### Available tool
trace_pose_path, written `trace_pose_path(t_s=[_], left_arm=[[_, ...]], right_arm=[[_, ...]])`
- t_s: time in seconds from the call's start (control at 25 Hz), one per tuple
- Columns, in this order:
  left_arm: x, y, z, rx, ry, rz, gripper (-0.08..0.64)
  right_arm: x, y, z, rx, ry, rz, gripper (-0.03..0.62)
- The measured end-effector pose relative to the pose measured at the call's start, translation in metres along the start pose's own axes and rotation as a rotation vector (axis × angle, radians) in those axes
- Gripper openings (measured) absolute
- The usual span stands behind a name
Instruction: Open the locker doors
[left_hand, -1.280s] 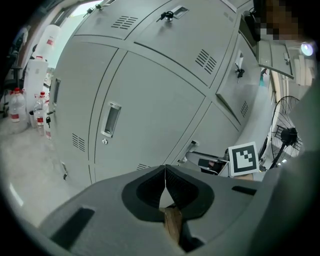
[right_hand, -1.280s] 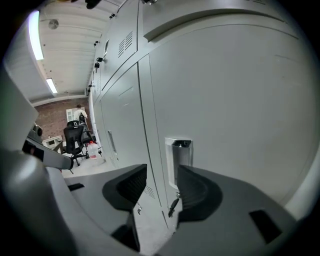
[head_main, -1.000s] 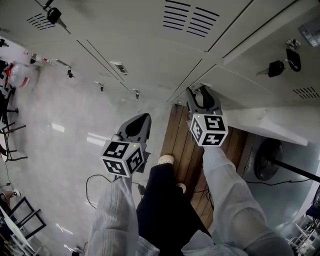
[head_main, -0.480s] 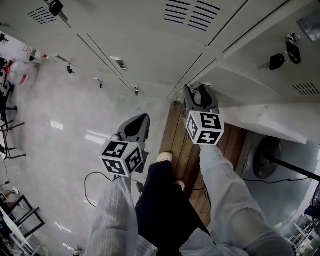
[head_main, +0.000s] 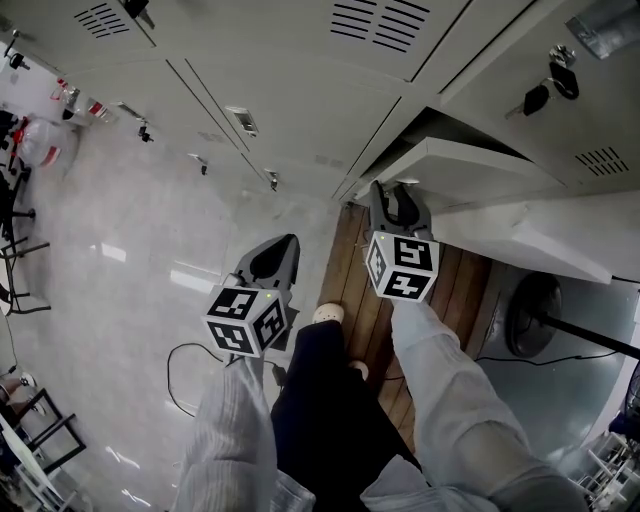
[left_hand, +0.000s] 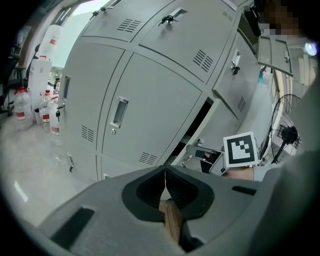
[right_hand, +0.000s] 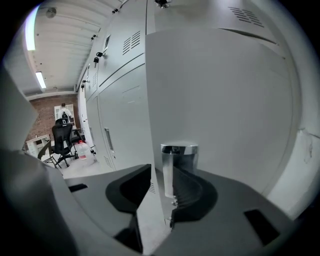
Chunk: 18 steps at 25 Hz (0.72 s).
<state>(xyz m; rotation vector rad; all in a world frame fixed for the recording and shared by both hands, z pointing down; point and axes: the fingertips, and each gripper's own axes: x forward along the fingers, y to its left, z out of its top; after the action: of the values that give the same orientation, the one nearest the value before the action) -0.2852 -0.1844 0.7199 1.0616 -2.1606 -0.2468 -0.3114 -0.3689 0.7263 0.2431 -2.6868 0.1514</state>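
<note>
Landmark: wooden boards on the floor in front of the lockers.

- Locker door stands ajar just beyond the far end of the boards. A dark gap shows behind it.
- Right gripper is at the door's free edge, above the boards' far end. Its jaws have just been closing, with the door's edge between them. One jaw is on each face, next to a chrome cylinder. I read this as a pinch on the door.
- Left gripper is just left of the boards and well clear of the lockers. Its jaws are together and hold nothing.

Handling, my judgement:
- The door looks like thin painted sheet steel, so light, stiff and free on its hinges.
- The smooth paint may let a flat pinch slip.
- The best hold is the free edge by the cylinder, pulling along the door's arc.
</note>
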Motion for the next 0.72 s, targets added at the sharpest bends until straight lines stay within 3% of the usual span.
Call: trace_pose_path(t_s=[0.36, 0.72], left_arm=[[-0.012, -0.006, -0.009, -0.003, -0.006, 0.015, 0.009], [-0.023, -0.024, -0.020, -0.003, -0.015, 0.026, 0.009]], right_arm=[[-0.028, 0.002, -0.014, 0.026, -0.004, -0.069, 0.123], [-0.057, 0.001, -0.028, 0.013, 0.002, -0.051, 0.123]])
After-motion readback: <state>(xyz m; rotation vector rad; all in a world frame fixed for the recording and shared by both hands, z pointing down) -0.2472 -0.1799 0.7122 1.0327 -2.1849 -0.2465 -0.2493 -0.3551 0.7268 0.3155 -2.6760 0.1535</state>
